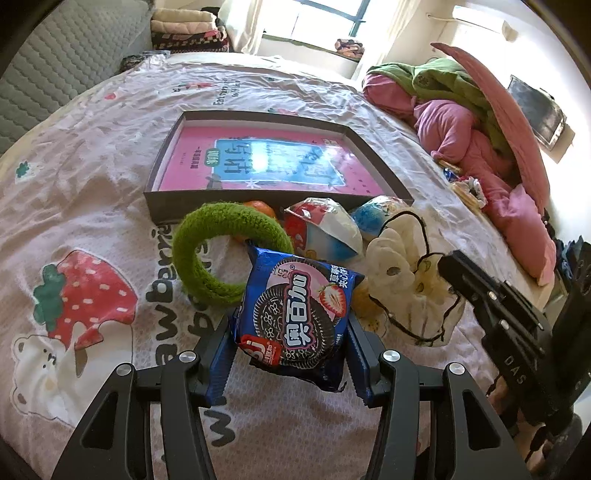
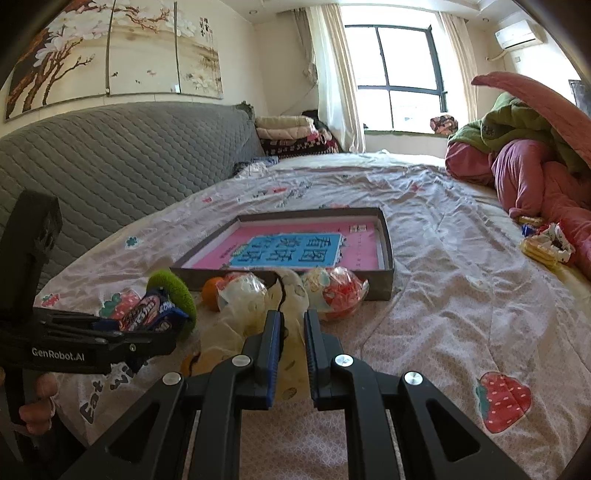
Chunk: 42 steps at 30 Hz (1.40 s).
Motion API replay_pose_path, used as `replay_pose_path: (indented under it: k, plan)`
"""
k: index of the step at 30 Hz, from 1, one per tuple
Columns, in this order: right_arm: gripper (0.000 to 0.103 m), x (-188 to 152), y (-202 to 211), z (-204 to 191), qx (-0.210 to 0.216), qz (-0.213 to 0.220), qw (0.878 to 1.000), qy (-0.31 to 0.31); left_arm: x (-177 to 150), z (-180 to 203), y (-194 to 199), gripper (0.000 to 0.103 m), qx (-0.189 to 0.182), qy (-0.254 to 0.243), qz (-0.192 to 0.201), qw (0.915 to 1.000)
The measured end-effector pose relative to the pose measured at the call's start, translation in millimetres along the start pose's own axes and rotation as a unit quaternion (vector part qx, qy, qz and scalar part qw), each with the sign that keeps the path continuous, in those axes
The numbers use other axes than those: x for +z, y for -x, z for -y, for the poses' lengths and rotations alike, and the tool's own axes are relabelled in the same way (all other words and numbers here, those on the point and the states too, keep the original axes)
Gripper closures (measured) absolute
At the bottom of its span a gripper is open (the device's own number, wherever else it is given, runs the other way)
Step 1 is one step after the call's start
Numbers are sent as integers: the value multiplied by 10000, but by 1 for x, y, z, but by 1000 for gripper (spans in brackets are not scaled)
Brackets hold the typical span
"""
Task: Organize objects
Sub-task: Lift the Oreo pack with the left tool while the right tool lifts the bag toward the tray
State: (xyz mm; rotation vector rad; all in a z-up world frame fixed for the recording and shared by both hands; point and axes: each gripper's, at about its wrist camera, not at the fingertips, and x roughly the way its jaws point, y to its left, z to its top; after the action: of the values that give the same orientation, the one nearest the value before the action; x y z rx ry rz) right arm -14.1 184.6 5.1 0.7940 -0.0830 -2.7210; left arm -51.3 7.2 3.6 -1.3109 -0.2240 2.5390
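Inside, the box (image 1: 155, 173) holds only a pink book (image 1: 258, 162); left fingers (image 1: 221, 369) pinch a cookie packet (image 1: 295, 317).

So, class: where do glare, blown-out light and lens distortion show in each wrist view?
Left wrist view: glare whitens the pink book in the box; the window is blown out; the bed bulges, with dark corners. Right wrist view: the window is overexposed, the headboard bows, and the nearest gripper parts look soft.
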Motion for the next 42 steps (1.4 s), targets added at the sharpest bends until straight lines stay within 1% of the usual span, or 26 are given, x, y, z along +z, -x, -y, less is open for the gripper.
replay_pose_path:
  k: [1, 3, 8, 13, 20, 23, 28, 33, 42]
  plan:
    - [90, -1, -2, 1, 21, -41, 10000, -9, 1, 0, -3, 48, -2, 2, -6, 10000]
    - [93, -1, -6, 2, 74, -126, 9999, -48, 3, -1, -7, 48, -7, -9, -32, 10000]
    - [95, -3, -15, 2, 123, -271, 9996, -21, 8, -3, -22, 48, 24, -43, -120, 9999]
    - [97, -5, -29, 3, 159, -474, 9987, -51, 15, -7, -33, 48, -56, 1, -153, 9999]
    - [99, -3, -28, 1, 295, -422, 9987, -46, 15, -7, -26, 48, -88, -44, -52, 9999]
    - [99, -1, -27, 1, 343, -377, 9987, -59, 18, -4, -17, 48, -86, -95, 95, 9999]
    - [99, 7, -20, -4, 410, -218, 9989, 27, 22, -1, -4, 48, -140, -128, 267, 9995]
    - [99, 15, -17, -8, 457, -99, 9989, 87, 27, 1, 3, 48, -161, -166, 342, 9991]
    - [99, 29, -17, -9, 474, 48, 9988, 136, 40, -2, 7, 48, -72, -120, 524, 9985]
